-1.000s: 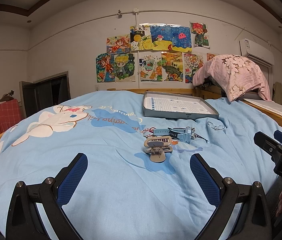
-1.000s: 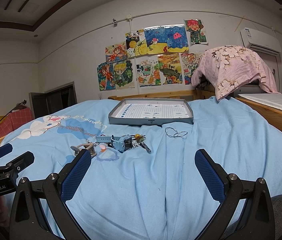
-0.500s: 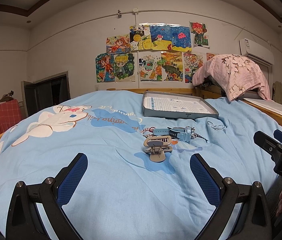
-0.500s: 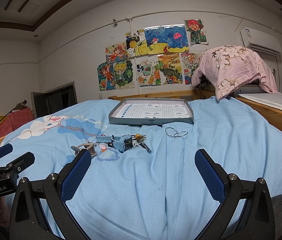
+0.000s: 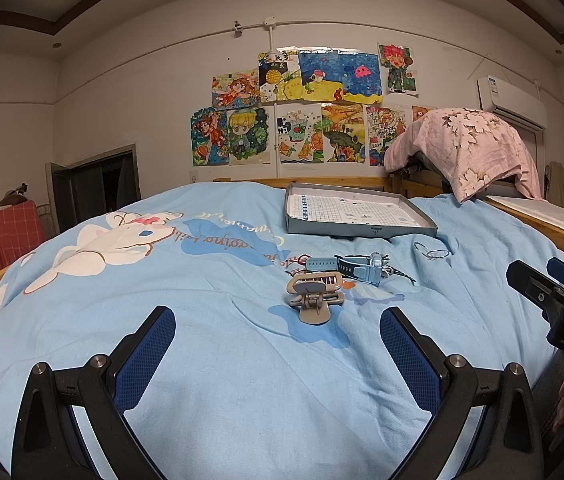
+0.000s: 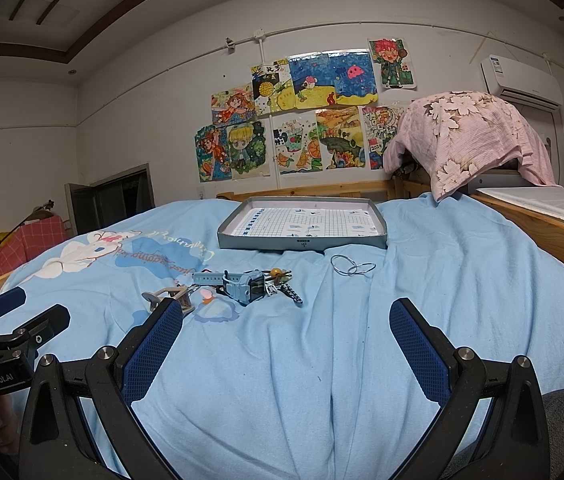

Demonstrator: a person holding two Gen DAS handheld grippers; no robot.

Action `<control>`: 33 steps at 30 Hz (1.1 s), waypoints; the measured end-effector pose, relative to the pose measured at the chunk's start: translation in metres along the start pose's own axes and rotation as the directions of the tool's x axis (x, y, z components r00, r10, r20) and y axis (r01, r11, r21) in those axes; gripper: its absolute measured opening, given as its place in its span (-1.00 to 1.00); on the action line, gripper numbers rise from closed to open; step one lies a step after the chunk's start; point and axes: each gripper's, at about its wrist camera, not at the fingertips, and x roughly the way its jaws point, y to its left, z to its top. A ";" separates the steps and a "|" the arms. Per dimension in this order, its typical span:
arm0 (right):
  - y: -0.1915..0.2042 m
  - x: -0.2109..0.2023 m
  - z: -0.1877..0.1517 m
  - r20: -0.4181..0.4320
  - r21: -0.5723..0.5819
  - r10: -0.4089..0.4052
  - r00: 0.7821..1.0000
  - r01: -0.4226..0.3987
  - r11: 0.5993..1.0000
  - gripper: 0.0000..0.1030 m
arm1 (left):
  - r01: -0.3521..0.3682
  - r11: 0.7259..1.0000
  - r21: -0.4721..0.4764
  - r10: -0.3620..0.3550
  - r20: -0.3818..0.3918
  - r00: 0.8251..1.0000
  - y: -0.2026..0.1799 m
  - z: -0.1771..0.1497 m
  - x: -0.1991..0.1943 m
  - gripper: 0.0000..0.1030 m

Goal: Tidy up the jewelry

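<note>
A beige hair claw clip (image 5: pixel 314 295) lies on the blue bedspread just ahead of my open, empty left gripper (image 5: pixel 277 330). Behind it lie a blue watch (image 5: pixel 356 269) and small trinkets. Thin wire bangles (image 5: pixel 430 251) lie further right. A grey tray (image 5: pixel 362 232) with a grid-paper floor sits at the back. In the right wrist view my right gripper (image 6: pixel 286 326) is open and empty, with the watch (image 6: pixel 241 286), the claw clip (image 6: pixel 169 296), the bangles (image 6: pixel 352 267) and the tray (image 6: pixel 302 242) ahead of it.
The bed has wooden rails (image 6: pixel 542 228) on the right and a headboard behind the tray. A pink floral cloth (image 6: pixel 470 136) covers a pile at the back right. The other gripper shows at each view's edge (image 5: pixel 554 296) (image 6: pixel 5 332).
</note>
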 end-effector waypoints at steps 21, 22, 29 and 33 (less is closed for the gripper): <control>-0.004 0.006 0.006 -0.038 0.018 0.028 0.999 -0.027 0.999 0.98 | 0.044 0.998 -0.053 -0.047 -0.066 0.997 0.006 -0.012 0.027 1.00; -0.004 0.016 0.009 -0.048 0.019 0.033 0.998 -0.033 0.999 0.98 | 0.041 0.998 -0.052 -0.045 -0.068 0.997 0.005 -0.011 0.031 1.00; -0.003 0.033 0.024 -0.099 -0.071 0.057 0.993 -0.064 0.995 0.97 | 0.094 0.994 -0.058 -0.101 -0.122 0.987 0.005 0.010 0.062 1.00; -0.007 0.060 0.050 -0.120 -0.132 0.110 0.987 -0.125 0.983 0.97 | 0.111 0.993 -0.045 -0.116 -0.143 0.983 -0.003 0.019 0.088 1.00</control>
